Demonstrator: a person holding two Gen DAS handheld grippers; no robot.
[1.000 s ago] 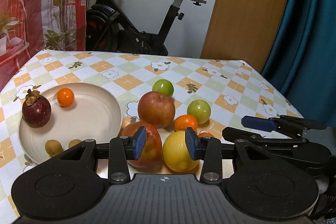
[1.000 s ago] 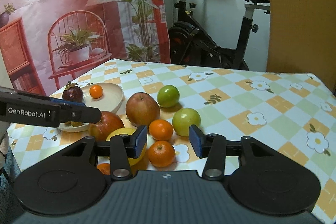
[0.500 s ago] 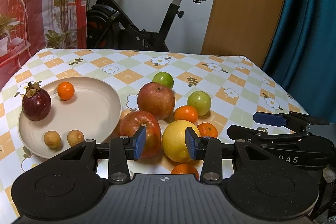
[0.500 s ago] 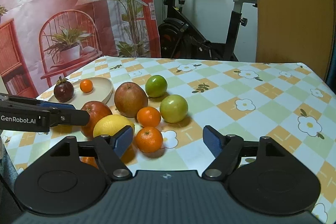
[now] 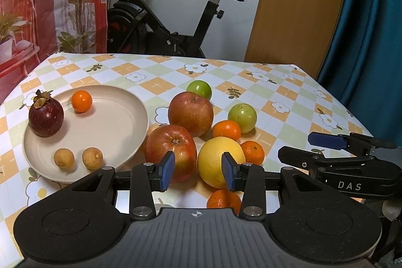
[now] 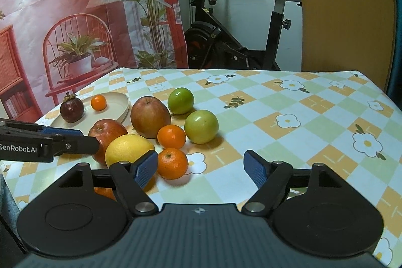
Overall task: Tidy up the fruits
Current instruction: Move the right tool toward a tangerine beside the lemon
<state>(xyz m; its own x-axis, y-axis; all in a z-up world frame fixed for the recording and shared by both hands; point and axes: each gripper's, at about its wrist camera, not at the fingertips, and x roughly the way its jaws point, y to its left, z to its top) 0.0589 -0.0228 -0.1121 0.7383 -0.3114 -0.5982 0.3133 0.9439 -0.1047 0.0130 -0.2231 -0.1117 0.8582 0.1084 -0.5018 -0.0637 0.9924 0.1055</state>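
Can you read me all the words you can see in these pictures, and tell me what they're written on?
"DAS" – white letters on the side of the right hand-held gripper; any letters before them are hidden.
"GenRobot.AI" – white letters on the side of the left hand-held gripper, its first letter cut by the picture's edge.
No other words, numbers or signs can be read anywhere.

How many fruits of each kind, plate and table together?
Mangosteen: 1
Longans: 2
Tangerines: 4
Red apples: 2
Green fruits: 2
Yellow citrus: 1
Total: 12
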